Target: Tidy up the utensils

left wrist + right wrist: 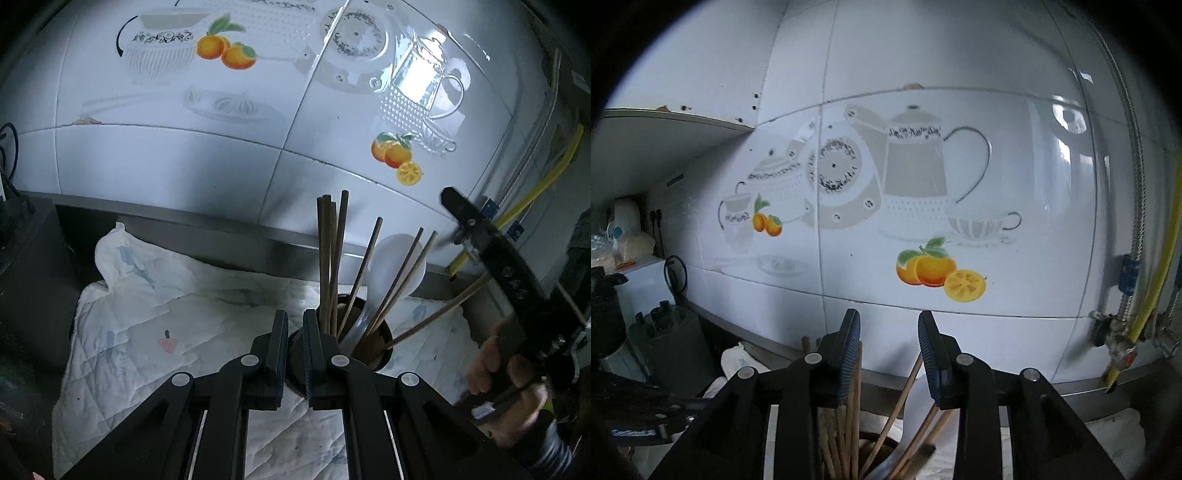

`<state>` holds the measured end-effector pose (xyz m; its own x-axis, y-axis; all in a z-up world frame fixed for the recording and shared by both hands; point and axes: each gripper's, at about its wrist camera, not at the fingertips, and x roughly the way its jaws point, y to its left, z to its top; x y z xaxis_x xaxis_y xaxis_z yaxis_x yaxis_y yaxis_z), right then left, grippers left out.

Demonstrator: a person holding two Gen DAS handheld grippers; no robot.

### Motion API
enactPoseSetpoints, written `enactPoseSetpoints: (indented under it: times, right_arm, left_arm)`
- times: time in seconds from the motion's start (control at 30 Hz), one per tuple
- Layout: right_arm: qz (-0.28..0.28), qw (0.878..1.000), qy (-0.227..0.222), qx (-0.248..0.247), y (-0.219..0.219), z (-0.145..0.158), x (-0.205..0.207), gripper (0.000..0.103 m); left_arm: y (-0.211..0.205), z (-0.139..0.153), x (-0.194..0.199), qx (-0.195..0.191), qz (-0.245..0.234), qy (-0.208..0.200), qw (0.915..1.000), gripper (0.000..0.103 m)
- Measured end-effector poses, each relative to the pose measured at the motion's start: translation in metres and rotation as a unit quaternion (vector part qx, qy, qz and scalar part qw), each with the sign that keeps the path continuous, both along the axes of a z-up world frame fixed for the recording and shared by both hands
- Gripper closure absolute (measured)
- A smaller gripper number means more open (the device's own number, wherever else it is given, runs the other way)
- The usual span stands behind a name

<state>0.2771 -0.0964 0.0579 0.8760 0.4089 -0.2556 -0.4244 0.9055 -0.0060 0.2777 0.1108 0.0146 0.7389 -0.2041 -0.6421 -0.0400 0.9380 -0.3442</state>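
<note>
A dark round utensil holder (pixel 380 350) stands on a white quilted cloth (pixel 166 314). It holds several brown chopsticks (pixel 332 258) and a white soup spoon (pixel 395 266). One chopstick (pixel 439 314) leans far out to the right. My left gripper (pixel 294 332) is shut on the holder's near rim. My right gripper (pixel 889 332) is open above the holder (pixel 875 446), with chopstick tops (pixel 849 417) rising just below its pads and nothing pinched. In the left wrist view a hand carries the right gripper (pixel 458 221) at the right, beside the leaning chopstick.
A white tiled wall (pixel 923 74) with printed teapots and oranges rises close behind the counter. A dark box (pixel 29 277) stands left of the cloth. A yellow hose (pixel 1160 277), a braided metal pipe and a valve (pixel 1123 354) are at the right. A dark container (pixel 672 343) stands at the left.
</note>
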Motion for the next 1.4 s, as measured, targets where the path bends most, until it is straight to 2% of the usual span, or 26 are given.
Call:
enactPoseSetpoints:
  times: [0.1, 0.27, 0.3, 0.33, 0.4, 0.57, 0.7, 0.87, 0.93, 1.1, 1.2, 1.4]
  right_arm:
    - [0.005, 1.000, 0.006, -0.006, -0.005, 0.006, -0.017, 0.054]
    - [0.007, 1.000, 0.027, -0.004, -0.015, 0.008, -0.046, 0.049]
    - [0.003, 0.999, 0.031, -0.003, -0.018, 0.008, -0.052, 0.044]
    - [0.002, 0.999, 0.039, -0.002, -0.022, 0.007, -0.059, 0.042]
    - [-0.004, 0.999, 0.047, 0.000, -0.029, 0.005, -0.071, 0.039]
    - [-0.017, 0.997, 0.081, 0.001, -0.044, -0.005, -0.096, 0.035]
    - [-0.029, 0.994, 0.102, -0.001, -0.057, -0.011, -0.117, 0.029]
    - [-0.035, 0.991, 0.126, -0.011, -0.067, -0.016, -0.138, 0.026]
    - [-0.040, 0.990, 0.133, -0.021, -0.069, -0.018, -0.148, 0.024]
    - [-0.038, 0.987, 0.153, -0.029, -0.073, -0.023, -0.166, 0.022]
    - [-0.038, 0.985, 0.164, -0.028, -0.075, -0.025, -0.173, 0.021]
    - [-0.042, 0.983, 0.177, -0.021, -0.081, -0.027, -0.187, 0.021]
  left_arm:
    - [-0.003, 0.000, -0.005, 0.005, -0.001, 0.002, 1.0000, 0.094]
    - [-0.010, 0.001, -0.019, 0.025, 0.006, 0.005, 0.9997, 0.092]
    - [-0.012, 0.002, -0.023, 0.029, 0.008, 0.005, 0.9995, 0.084]
    - [-0.014, 0.002, -0.026, 0.032, 0.010, 0.006, 0.9994, 0.066]
    - [-0.019, 0.004, -0.037, 0.046, 0.022, -0.001, 0.9987, 0.043]
    - [-0.034, 0.011, -0.060, 0.070, 0.020, -0.012, 0.9973, 0.040]
    - [-0.048, 0.016, -0.082, 0.089, 0.024, -0.017, 0.9956, 0.033]
    - [-0.063, 0.019, -0.107, 0.109, 0.027, -0.019, 0.9935, 0.026]
    - [-0.067, 0.020, -0.114, 0.115, 0.029, -0.018, 0.9928, 0.019]
    - [-0.073, 0.023, -0.140, 0.119, 0.031, -0.026, 0.9921, 0.013]
    - [-0.075, 0.027, -0.152, 0.127, 0.036, -0.030, 0.9908, 0.004]
    - [-0.081, 0.036, -0.180, 0.152, 0.045, -0.049, 0.9862, 0.003]
